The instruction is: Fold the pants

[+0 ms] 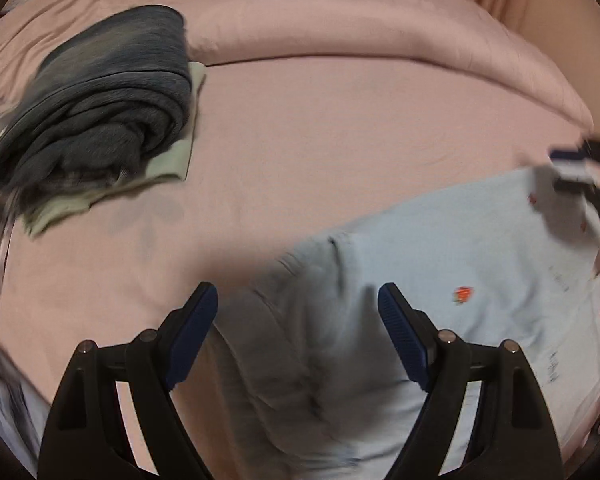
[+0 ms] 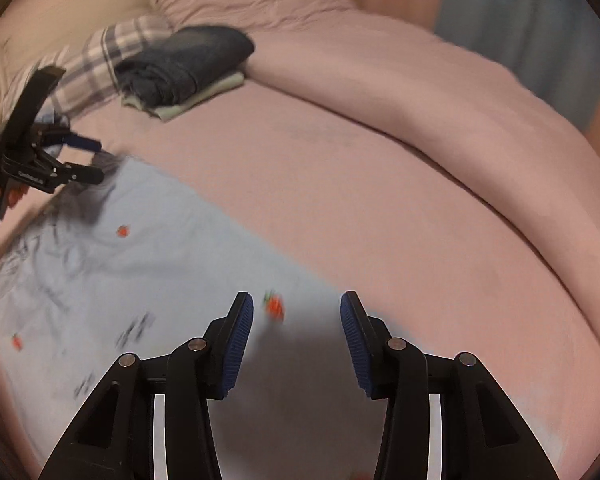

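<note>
Light blue pants with small red prints lie spread on the pink bed sheet. My left gripper hangs open over their rumpled left edge, nothing between its blue pads. In the right wrist view the pants fill the lower left. My right gripper stands open over their right edge, near a red print, and its pads grip no cloth. The left gripper shows at the far left over the pants' far corner. The right gripper is a blur at the right edge of the left wrist view.
A folded dark grey garment lies on a pale green cloth at the back left, also seen as the dark grey garment. A plaid cloth lies beside it. A rolled pink duvet runs along the far side.
</note>
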`<action>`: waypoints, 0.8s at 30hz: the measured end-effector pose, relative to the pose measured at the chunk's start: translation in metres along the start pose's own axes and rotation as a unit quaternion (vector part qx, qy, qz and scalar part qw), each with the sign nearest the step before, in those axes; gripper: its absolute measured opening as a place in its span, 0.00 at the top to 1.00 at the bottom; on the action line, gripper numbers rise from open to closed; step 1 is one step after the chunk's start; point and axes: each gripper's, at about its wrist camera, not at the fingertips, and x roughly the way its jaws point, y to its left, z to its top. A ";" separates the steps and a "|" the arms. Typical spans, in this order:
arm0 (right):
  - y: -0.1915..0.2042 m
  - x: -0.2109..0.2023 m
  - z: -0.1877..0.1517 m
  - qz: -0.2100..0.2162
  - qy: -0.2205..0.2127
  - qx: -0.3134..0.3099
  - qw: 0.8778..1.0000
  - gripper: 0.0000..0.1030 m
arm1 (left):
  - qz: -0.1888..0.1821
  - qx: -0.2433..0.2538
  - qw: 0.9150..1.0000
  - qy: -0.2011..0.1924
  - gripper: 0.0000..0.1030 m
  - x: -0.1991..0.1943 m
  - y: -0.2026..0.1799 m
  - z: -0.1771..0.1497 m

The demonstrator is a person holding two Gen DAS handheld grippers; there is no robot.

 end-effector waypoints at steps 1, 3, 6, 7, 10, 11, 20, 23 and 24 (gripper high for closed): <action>-0.003 0.010 0.007 0.004 0.014 -0.010 1.000 0.55 | -0.006 0.011 1.000 0.012 0.20 0.007 0.006 0.004; -0.008 0.020 0.010 0.007 0.040 -0.021 0.999 0.55 | -0.022 0.020 0.999 0.028 0.20 0.015 0.016 0.006; -0.013 0.039 0.009 0.037 0.083 -0.021 0.996 0.55 | -0.057 0.018 0.996 0.072 0.23 0.034 0.028 0.008; -0.011 0.047 0.008 0.043 0.104 -0.027 0.993 0.62 | -0.057 0.024 0.995 0.078 0.26 0.037 0.028 0.007; 0.008 0.051 0.003 0.041 0.124 -0.075 0.989 0.94 | -0.071 0.050 0.994 0.059 0.65 0.028 0.021 0.007; 0.015 0.048 0.004 0.034 0.122 -0.092 0.988 0.95 | -0.078 0.042 0.995 0.055 0.68 0.025 0.022 0.008; 0.028 0.068 0.018 -0.043 0.118 -0.111 0.986 0.97 | -0.056 0.036 0.997 0.040 0.65 0.013 0.010 -0.009; 0.026 0.058 0.013 -0.030 0.111 -0.103 0.988 0.94 | -0.054 0.023 0.997 0.053 0.58 0.012 0.014 -0.004; 0.021 0.053 0.015 -0.022 0.114 -0.093 0.989 0.92 | -0.056 0.024 0.997 0.052 0.58 0.011 0.015 0.000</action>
